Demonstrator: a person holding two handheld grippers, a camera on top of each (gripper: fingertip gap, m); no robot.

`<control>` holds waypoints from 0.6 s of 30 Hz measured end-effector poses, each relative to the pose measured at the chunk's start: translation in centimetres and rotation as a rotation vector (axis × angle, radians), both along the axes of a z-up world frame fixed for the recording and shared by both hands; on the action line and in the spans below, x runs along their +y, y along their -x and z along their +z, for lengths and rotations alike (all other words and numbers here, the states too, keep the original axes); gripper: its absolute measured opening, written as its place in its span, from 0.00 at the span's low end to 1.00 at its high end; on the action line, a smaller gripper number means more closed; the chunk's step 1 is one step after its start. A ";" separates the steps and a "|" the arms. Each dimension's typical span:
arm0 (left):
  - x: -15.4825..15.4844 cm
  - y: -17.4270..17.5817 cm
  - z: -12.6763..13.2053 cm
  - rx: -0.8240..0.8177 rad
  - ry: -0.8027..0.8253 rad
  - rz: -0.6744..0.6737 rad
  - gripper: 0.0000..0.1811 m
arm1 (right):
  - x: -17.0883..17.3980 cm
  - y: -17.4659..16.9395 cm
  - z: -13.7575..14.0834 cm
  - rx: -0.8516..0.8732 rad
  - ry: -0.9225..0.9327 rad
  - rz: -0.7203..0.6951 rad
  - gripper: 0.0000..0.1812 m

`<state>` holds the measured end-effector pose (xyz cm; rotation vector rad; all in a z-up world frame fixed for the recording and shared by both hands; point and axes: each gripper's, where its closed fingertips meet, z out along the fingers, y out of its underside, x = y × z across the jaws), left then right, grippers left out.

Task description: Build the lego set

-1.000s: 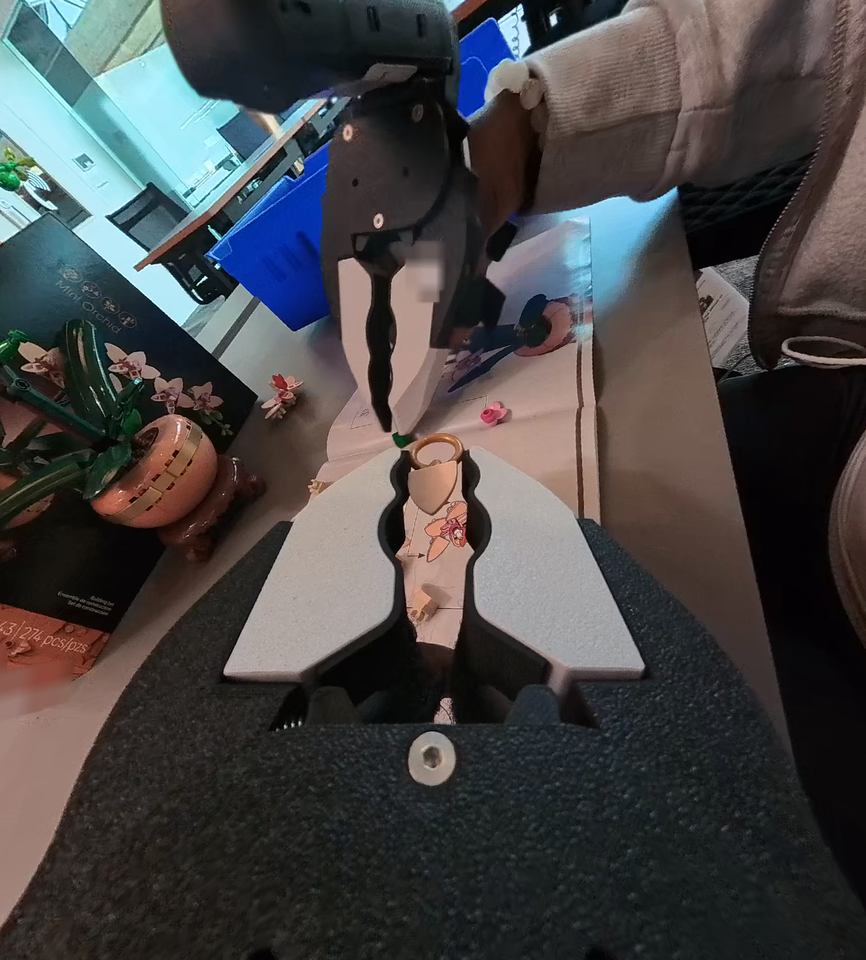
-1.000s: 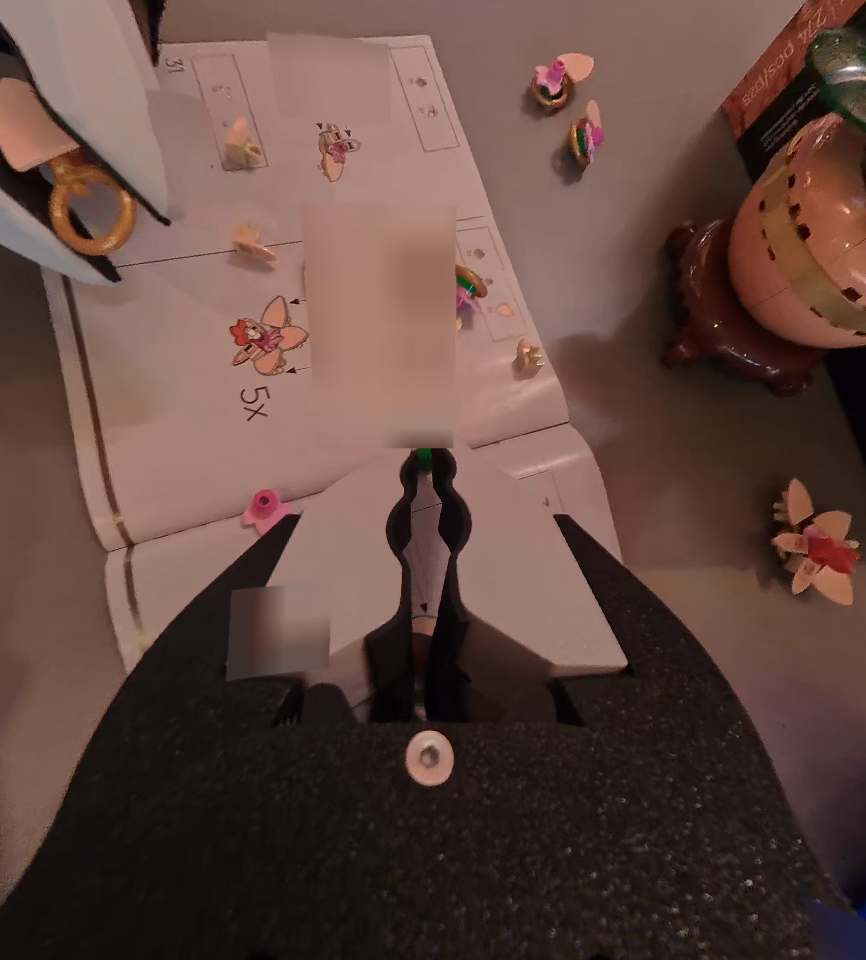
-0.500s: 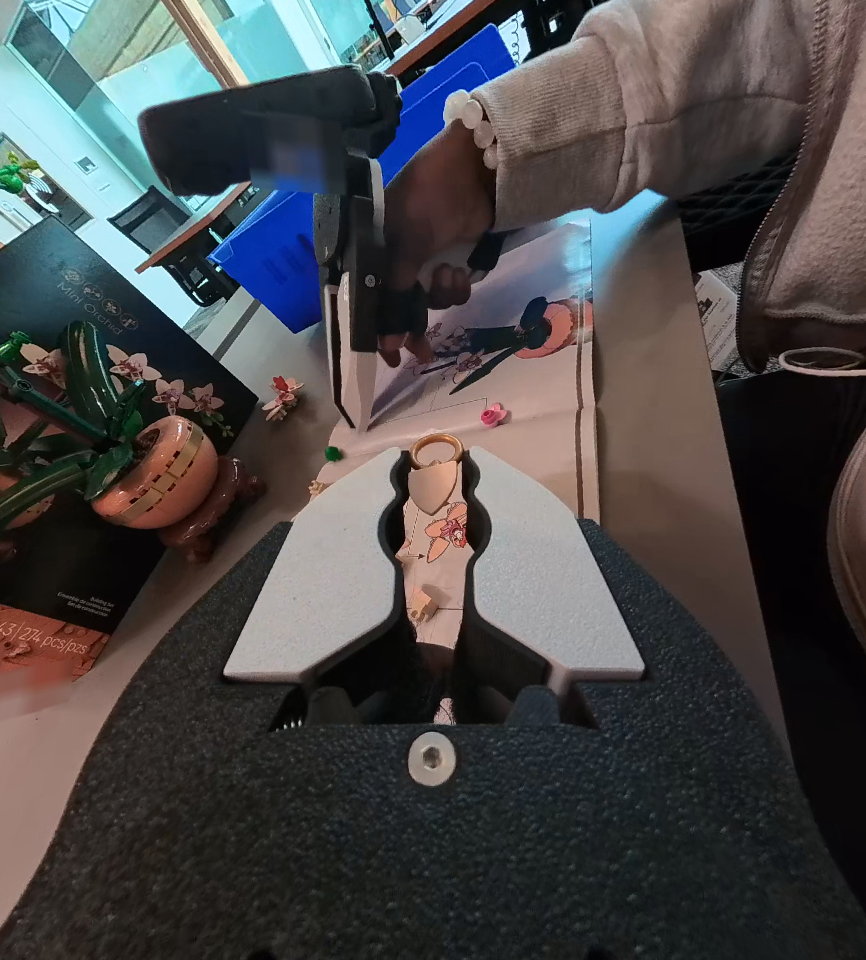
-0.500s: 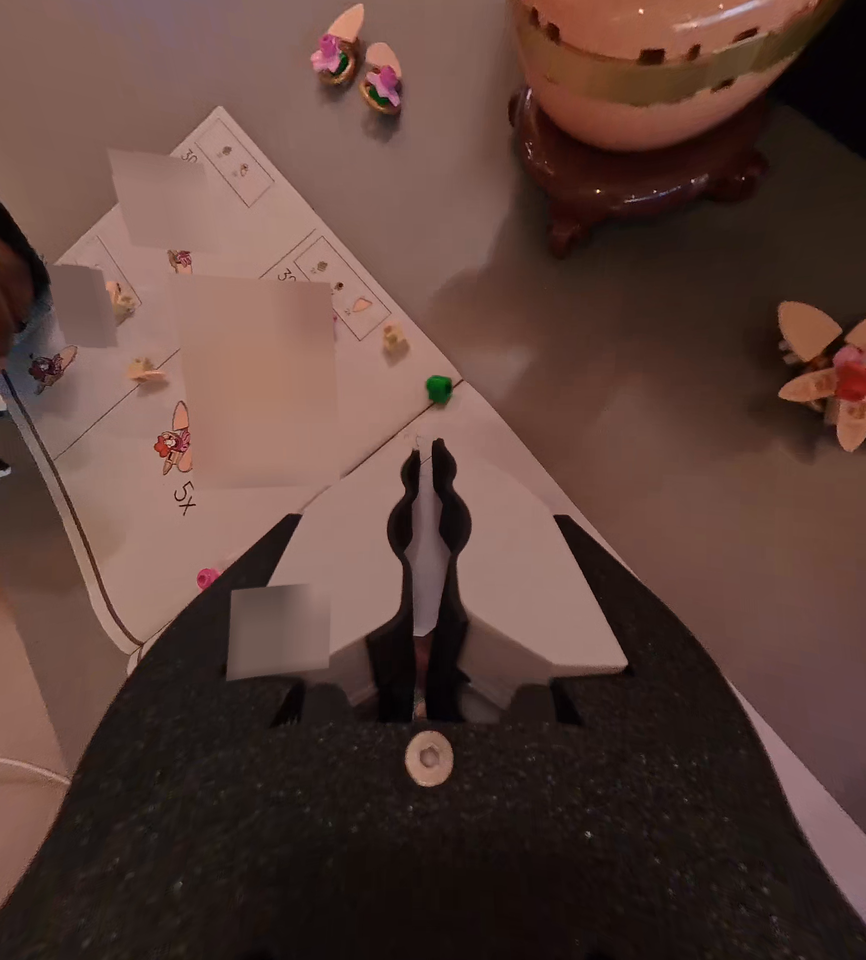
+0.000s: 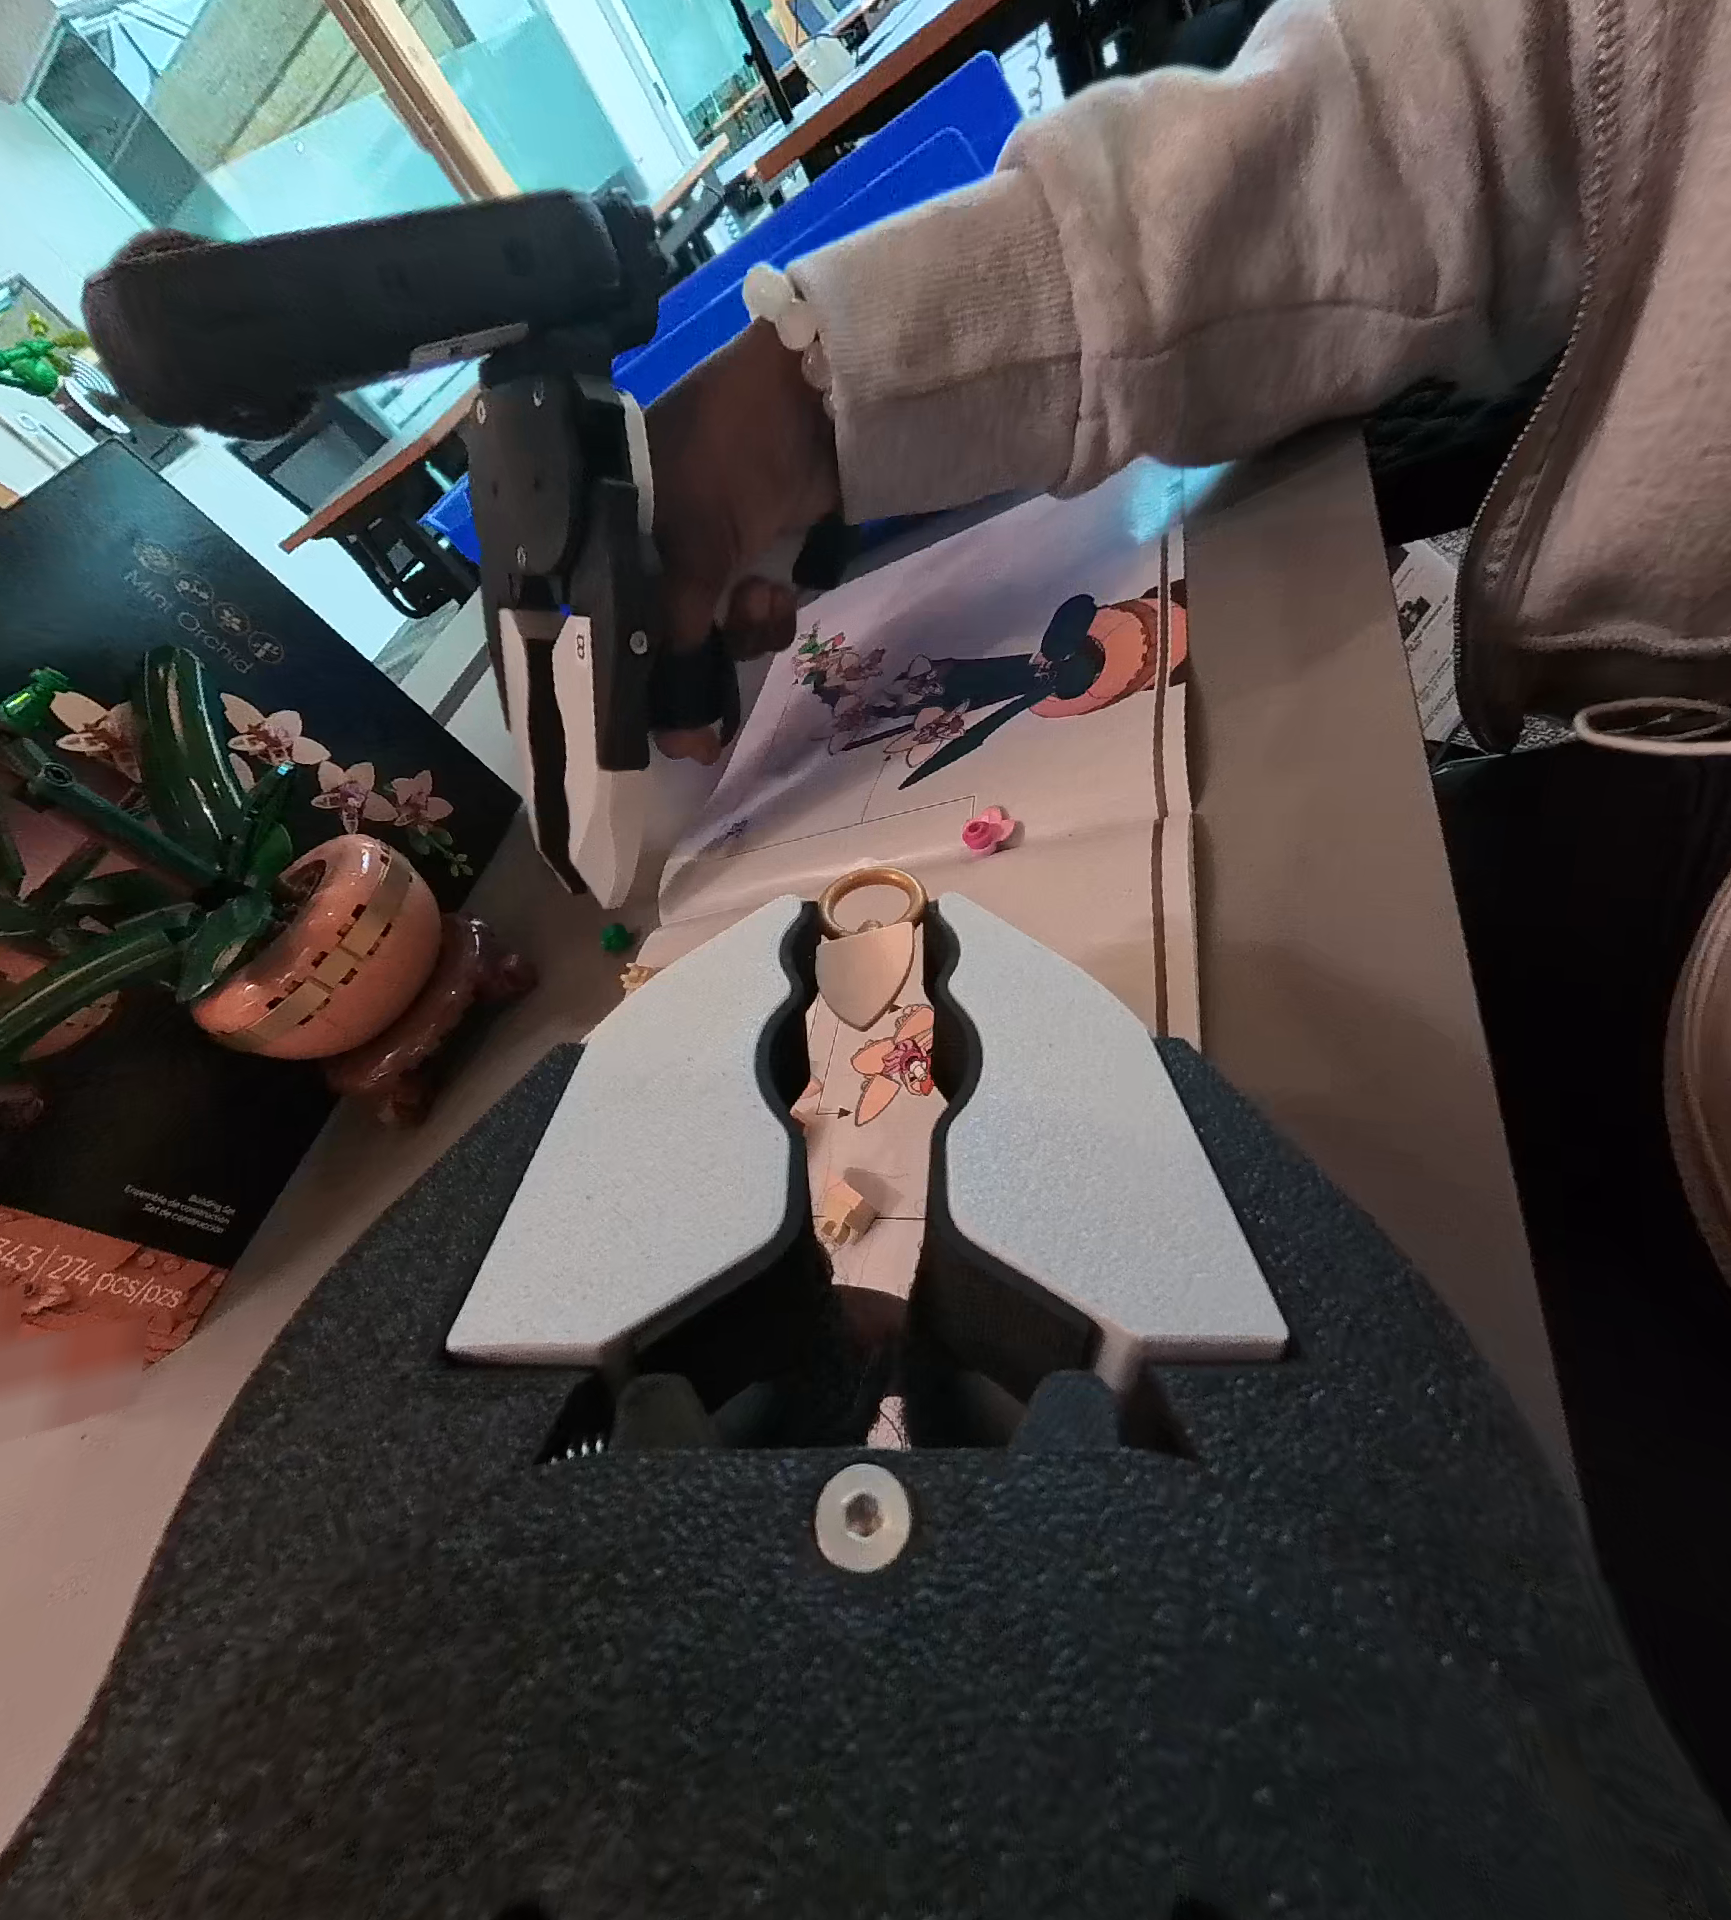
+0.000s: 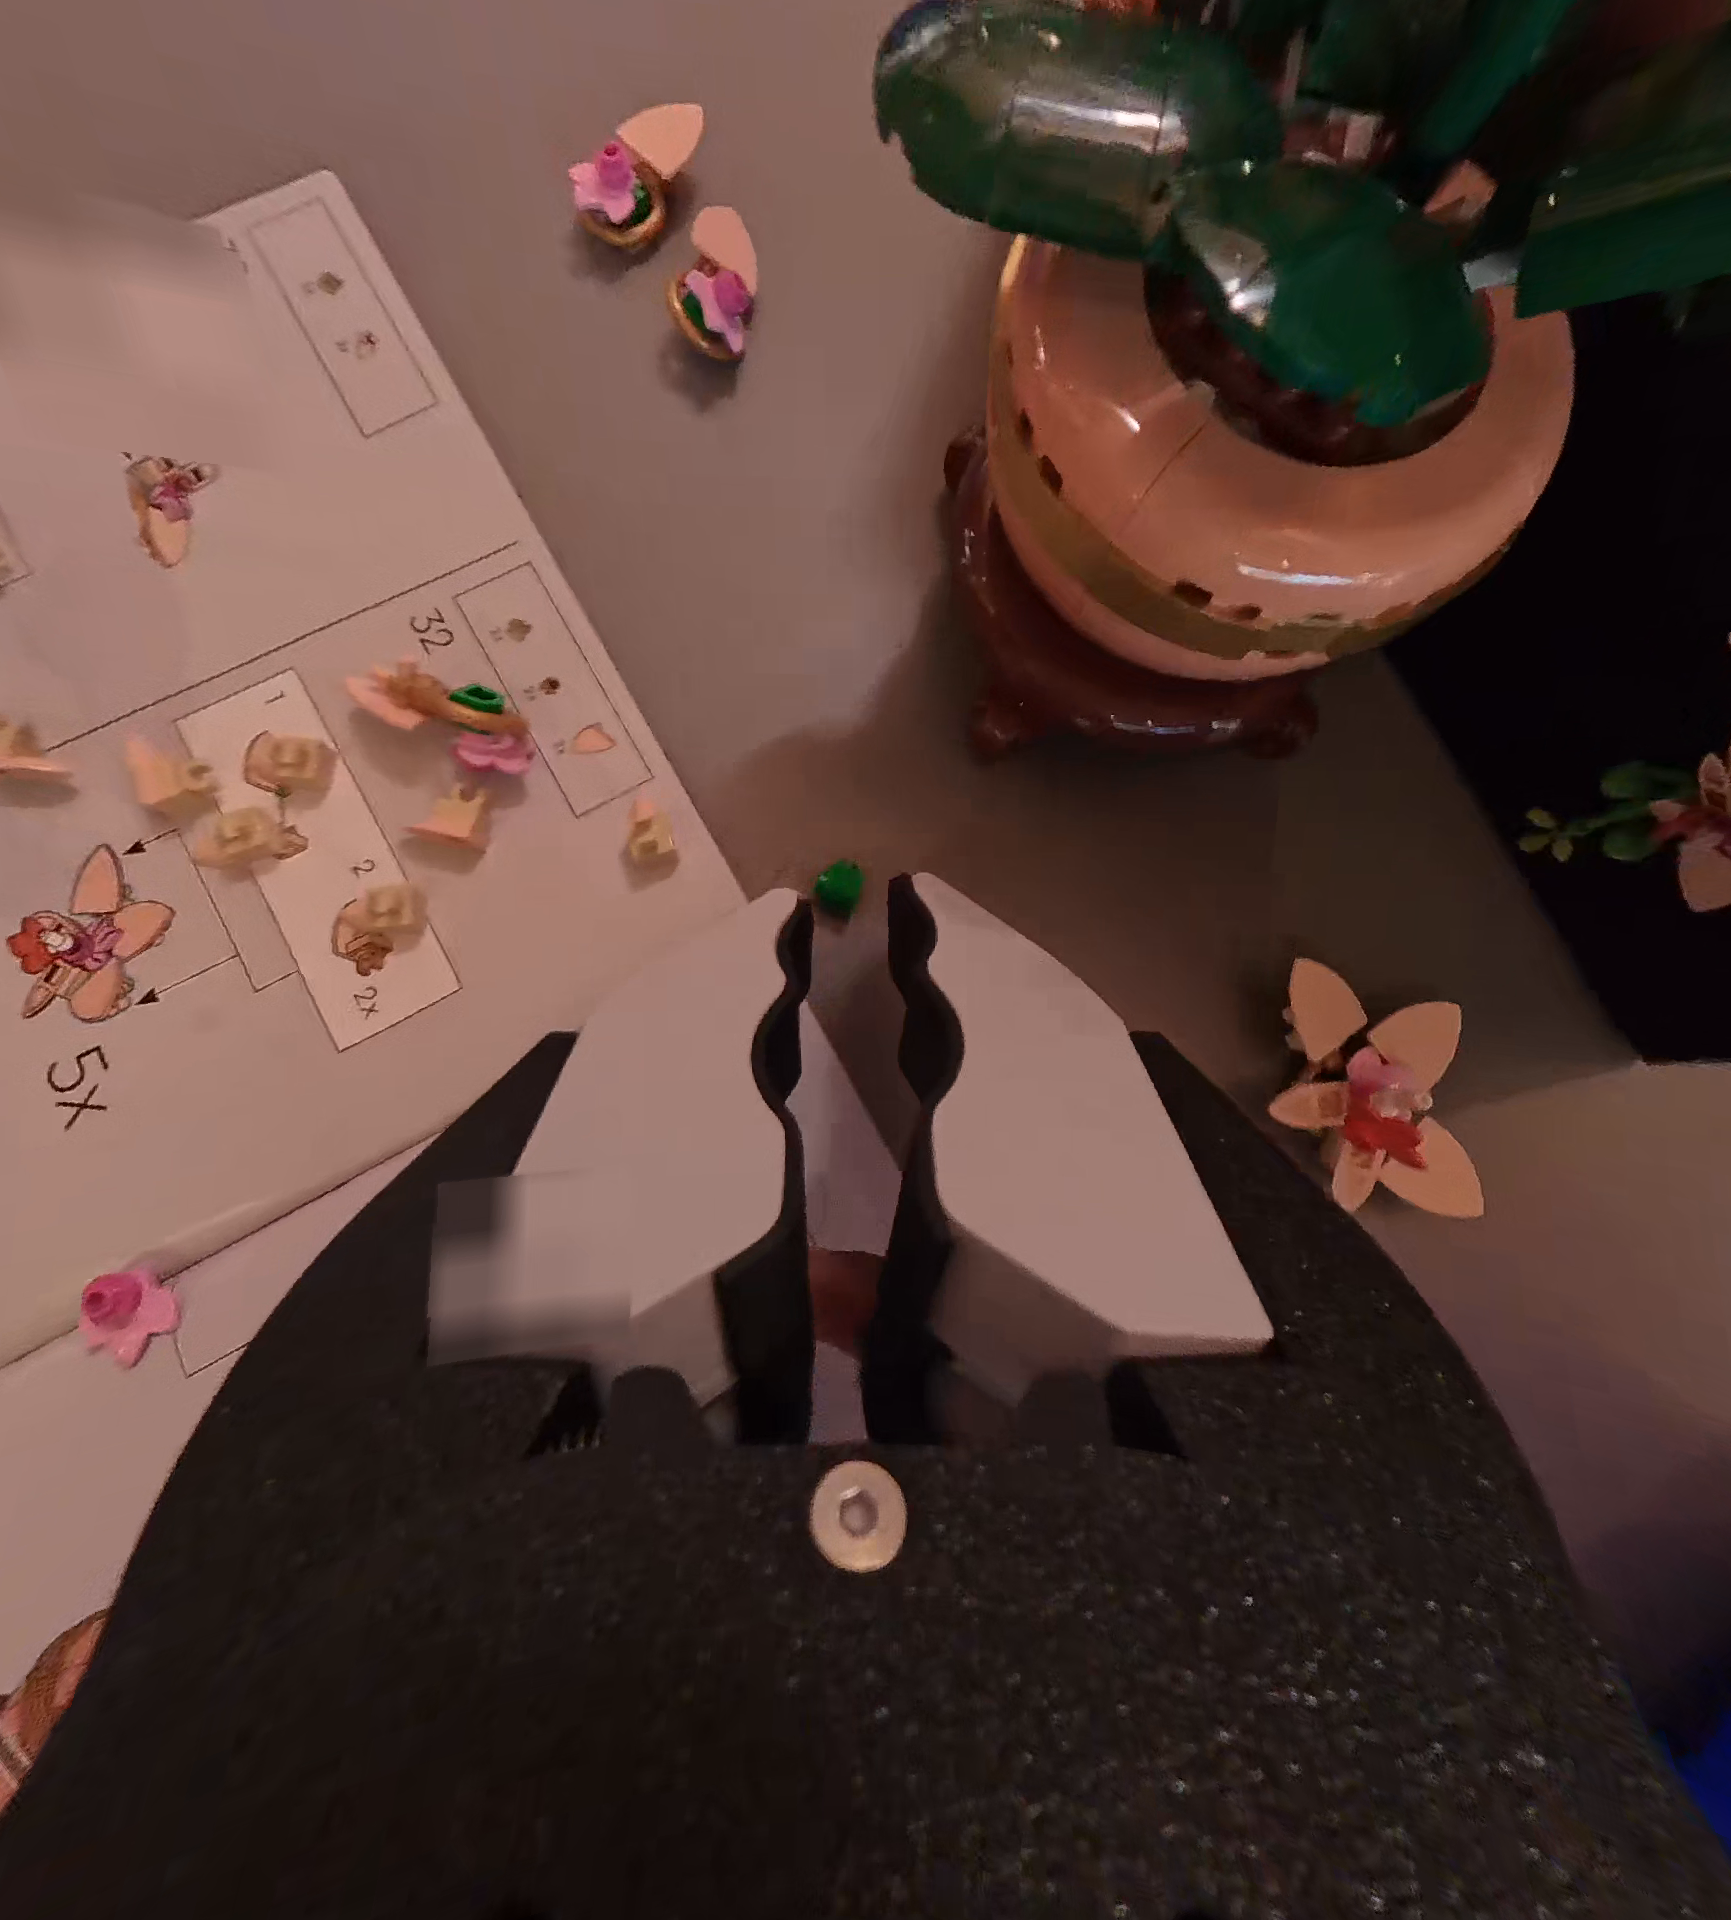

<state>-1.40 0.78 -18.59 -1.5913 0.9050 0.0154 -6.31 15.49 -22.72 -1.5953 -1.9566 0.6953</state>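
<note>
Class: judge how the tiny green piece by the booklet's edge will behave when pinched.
The green piece looks tiny and rounded, so it probably skids or pops free. The right tool, open around it, likely needs a centred squeeze.

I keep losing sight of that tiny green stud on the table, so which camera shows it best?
The right wrist view: the tiny green stud lies on the grey table, just ahead of the open right gripper. The left wrist view shows only a distant speck beside the instruction booklet.

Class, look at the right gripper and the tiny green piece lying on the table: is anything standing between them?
Nothing visible does. The small green stud lies on bare grey table just beyond the open right gripper, lined up with the gap between its fingertips, just off the white instruction booklet.
</note>
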 end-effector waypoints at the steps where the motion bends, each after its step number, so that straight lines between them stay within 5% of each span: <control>1: 0.0 0.0 0.0 -0.001 -0.001 0.000 0.10 | -0.2 0.2 0.1 0.014 0.002 0.023 0.08; 11: -0.1 -0.1 0.0 0.008 -0.008 -0.003 0.10 | -0.1 0.9 -1.5 -0.037 0.023 -0.009 0.05; 15: -0.1 0.0 0.1 -0.001 -0.011 -0.003 0.10 | -3.9 -0.2 1.0 0.011 0.294 0.095 0.05; 18: -0.1 0.0 0.1 0.000 -0.011 -0.006 0.10 | -8.1 -3.5 1.5 -0.113 0.489 0.258 0.05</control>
